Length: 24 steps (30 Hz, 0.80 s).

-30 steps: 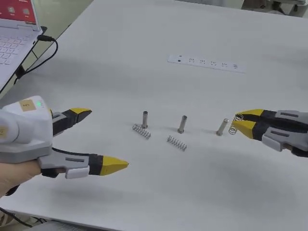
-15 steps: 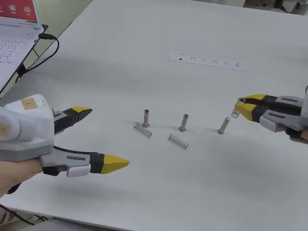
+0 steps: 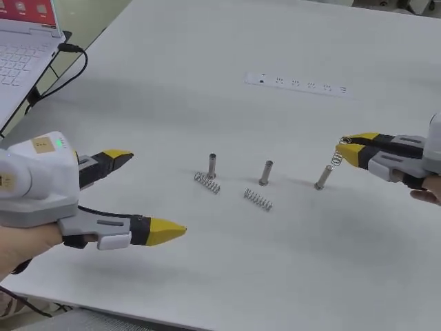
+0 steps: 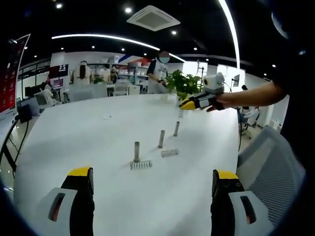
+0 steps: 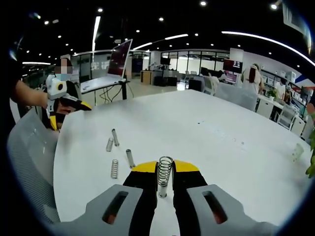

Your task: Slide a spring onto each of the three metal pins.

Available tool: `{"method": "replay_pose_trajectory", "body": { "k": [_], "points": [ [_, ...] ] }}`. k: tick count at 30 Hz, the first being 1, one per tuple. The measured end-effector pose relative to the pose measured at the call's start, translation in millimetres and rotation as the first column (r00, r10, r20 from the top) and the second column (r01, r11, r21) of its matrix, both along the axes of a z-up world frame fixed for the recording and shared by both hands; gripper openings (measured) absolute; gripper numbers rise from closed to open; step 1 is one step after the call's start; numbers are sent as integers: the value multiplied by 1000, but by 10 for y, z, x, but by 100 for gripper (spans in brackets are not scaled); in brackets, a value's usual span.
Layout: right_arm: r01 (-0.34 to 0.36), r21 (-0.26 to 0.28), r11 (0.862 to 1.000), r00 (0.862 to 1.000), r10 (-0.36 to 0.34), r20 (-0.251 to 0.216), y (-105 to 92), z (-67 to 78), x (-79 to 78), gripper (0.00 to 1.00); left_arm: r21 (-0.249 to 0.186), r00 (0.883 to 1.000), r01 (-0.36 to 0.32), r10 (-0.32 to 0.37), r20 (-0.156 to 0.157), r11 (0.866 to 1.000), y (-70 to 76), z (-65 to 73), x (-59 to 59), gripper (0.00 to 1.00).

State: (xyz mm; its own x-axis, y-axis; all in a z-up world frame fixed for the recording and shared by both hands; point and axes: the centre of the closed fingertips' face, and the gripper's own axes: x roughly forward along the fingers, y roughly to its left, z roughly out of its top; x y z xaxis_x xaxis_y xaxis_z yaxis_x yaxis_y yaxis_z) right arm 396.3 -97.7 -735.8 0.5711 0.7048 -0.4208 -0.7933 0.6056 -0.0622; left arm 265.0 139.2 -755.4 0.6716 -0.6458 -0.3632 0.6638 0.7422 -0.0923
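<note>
While the right gripper [image 3: 346,149] is clamped on a spring [image 3: 336,159], the coil hangs just above the right-hand pin [image 3: 322,177]; light, springy and likely to flick free, it probably wants a gentle hold near one end. The left gripper [image 3: 155,194] stands wide apart; a second spring [image 3: 207,183] and a third spring [image 3: 258,199] lie on the table [image 3: 207,276] beside the left pin [image 3: 212,165] and middle pin [image 3: 266,172].

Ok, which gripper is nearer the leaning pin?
Right. The right gripper, holding a spring, is beside the leaning pin; the left gripper is far beyond the other two pins.
</note>
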Motion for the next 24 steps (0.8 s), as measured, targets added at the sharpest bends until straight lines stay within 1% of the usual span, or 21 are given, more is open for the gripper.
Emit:
{"method": "replay_pose_trajectory", "body": {
  "k": [8,11,14,24],
  "points": [
    [0,-8,1000,1000,0,-15,5,-66,16,8,1,1000,1,-1,-4,1000,-6,-16,-10,98],
    [-2,-10,1000,1000,2,-13,9,-77,19,8,1,1000,-1,1,-6,1000,-1,-22,-10,98],
    [7,-1,1000,1000,-7,-19,13,-86,34,8,0,1000,-2,2,-8,1000,-3,-28,-9,98],
    [11,-11,1000,1000,-11,-26,-9,-142,59,8,-2,1000,-4,4,-9,1000,-10,-31,-1,98]
  ]
}}
